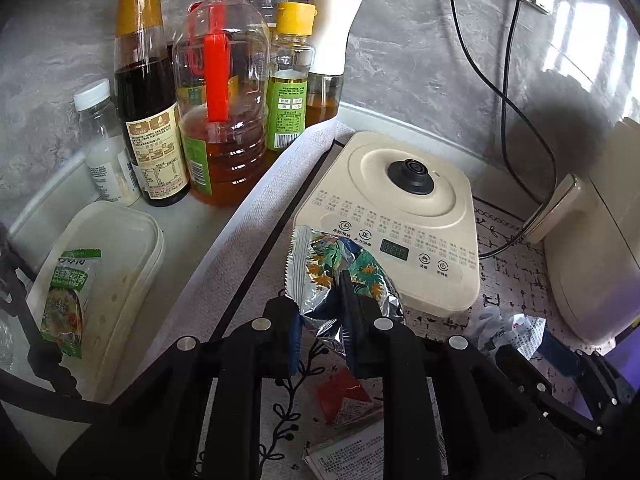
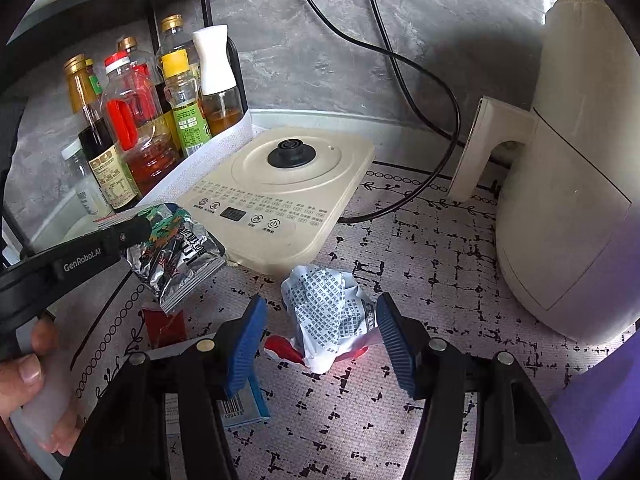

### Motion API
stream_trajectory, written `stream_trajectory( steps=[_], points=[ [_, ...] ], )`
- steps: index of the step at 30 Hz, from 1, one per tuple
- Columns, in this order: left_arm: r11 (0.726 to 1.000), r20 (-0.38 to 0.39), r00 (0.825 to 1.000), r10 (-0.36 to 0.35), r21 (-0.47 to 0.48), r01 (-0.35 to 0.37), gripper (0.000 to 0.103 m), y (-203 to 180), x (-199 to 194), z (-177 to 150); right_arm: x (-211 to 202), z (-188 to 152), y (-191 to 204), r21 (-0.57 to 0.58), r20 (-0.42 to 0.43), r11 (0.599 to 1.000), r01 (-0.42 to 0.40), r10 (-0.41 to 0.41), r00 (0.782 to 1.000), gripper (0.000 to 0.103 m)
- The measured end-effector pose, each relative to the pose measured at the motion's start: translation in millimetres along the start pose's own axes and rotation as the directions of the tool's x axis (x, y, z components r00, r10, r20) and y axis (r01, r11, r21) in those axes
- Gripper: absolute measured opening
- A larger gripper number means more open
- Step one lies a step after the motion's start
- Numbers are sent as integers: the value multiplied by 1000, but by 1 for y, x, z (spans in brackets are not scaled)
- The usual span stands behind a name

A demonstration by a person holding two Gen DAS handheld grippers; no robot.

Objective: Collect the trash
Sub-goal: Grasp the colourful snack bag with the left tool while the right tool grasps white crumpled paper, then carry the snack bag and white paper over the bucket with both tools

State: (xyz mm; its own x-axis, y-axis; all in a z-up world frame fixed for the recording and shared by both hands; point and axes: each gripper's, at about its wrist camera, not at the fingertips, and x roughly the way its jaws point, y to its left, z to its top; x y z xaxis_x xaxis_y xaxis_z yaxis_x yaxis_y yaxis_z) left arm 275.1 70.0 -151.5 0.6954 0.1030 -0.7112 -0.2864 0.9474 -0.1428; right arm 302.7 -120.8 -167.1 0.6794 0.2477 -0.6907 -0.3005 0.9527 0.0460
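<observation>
My left gripper point(image 1: 325, 330) is shut on a crumpled foil snack bag point(image 1: 340, 276) and holds it above the patterned mat; the bag also shows in the right wrist view point(image 2: 176, 254), with the left gripper point(image 2: 140, 232) clamped on its top. My right gripper point(image 2: 322, 338) is open, its blue pads either side of a crumpled white printed wrapper point(image 2: 328, 316) lying on the mat. A red packet point(image 1: 346, 398) lies under the held bag, and it also shows in the right wrist view point(image 2: 166, 326). A flat printed wrapper point(image 1: 344, 460) lies at the front.
A cream induction cooker point(image 1: 400, 216) sits behind the trash. Oil and sauce bottles point(image 1: 224, 100) stand on a rack at left, with a white lidded box point(image 1: 116, 272) and a green sachet point(image 1: 66, 300). A cream air fryer point(image 2: 576, 184) stands right, cables behind.
</observation>
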Motion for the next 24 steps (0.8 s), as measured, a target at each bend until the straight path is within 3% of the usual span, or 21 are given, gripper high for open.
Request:
stream_trajectory(
  steps=[1,5,15,24],
  points=[
    [1000,0,1000,2,2,-2,17,0,-1,0,4,-1,0,-1,-14,1000,2,-2,1000,23],
    [1000,5,1000,3,17,-3,17,-3,-5,-2,-1,-2,-2,-4,5,1000,2,-2,1000,16],
    [998,55,997,-56,33,54,17,-16,-36,2,-54,0,-2,-5,92,1000,-16,16,996,14],
    [985,121,979,-164,75,156,17,-32,-80,8,-124,3,-10,39,213,999,-7,-1,977,14]
  ],
)
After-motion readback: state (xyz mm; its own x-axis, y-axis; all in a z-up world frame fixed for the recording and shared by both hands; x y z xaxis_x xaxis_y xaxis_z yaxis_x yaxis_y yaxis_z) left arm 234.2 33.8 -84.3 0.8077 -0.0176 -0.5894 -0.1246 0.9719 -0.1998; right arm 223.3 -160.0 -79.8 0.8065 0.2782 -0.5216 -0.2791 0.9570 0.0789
